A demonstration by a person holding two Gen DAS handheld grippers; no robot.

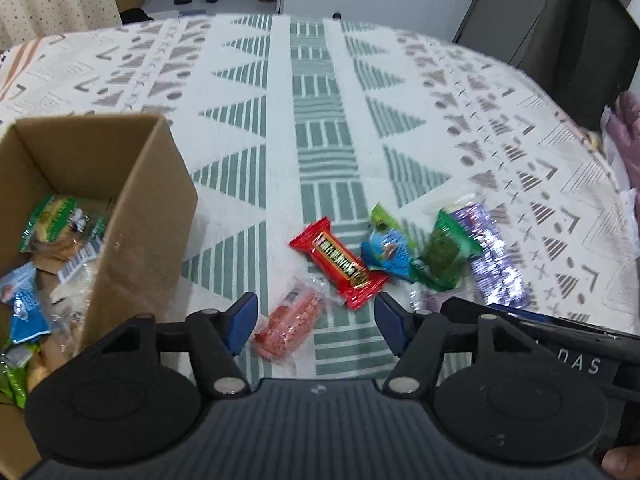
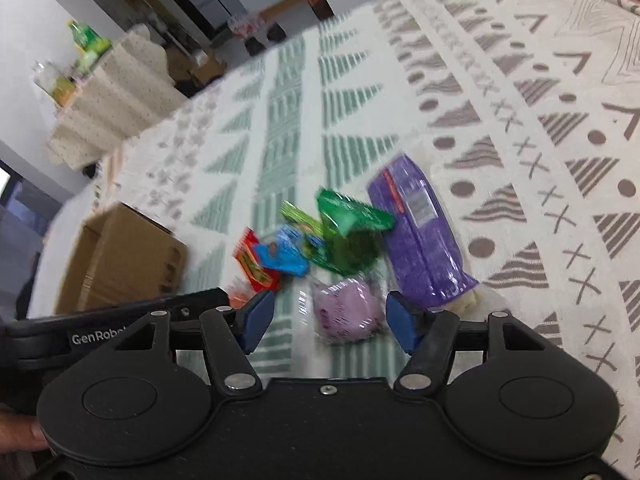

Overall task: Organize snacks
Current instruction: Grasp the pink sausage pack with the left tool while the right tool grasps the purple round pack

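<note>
A cardboard box (image 1: 132,216) holding several snack packets sits at the left; it also shows in the right wrist view (image 2: 120,256). Loose snacks lie on the patterned cloth: a pink sausage packet (image 1: 288,322), a red bar (image 1: 340,264), a blue packet (image 1: 386,254), a green packet (image 1: 444,256) and a purple pack (image 1: 496,260). My left gripper (image 1: 316,320) is open, with the pink sausage packet lying between its fingers. My right gripper (image 2: 330,320) is open around a pale purple wrapped snack (image 2: 348,312), beside the purple pack (image 2: 420,232).
The patterned tablecloth (image 1: 320,120) covers the whole table. A dark chair (image 1: 576,40) stands past the far right edge. A second cloth-covered table with bottles (image 2: 112,92) stands in the room behind. A gloved hand (image 1: 628,132) shows at the right edge.
</note>
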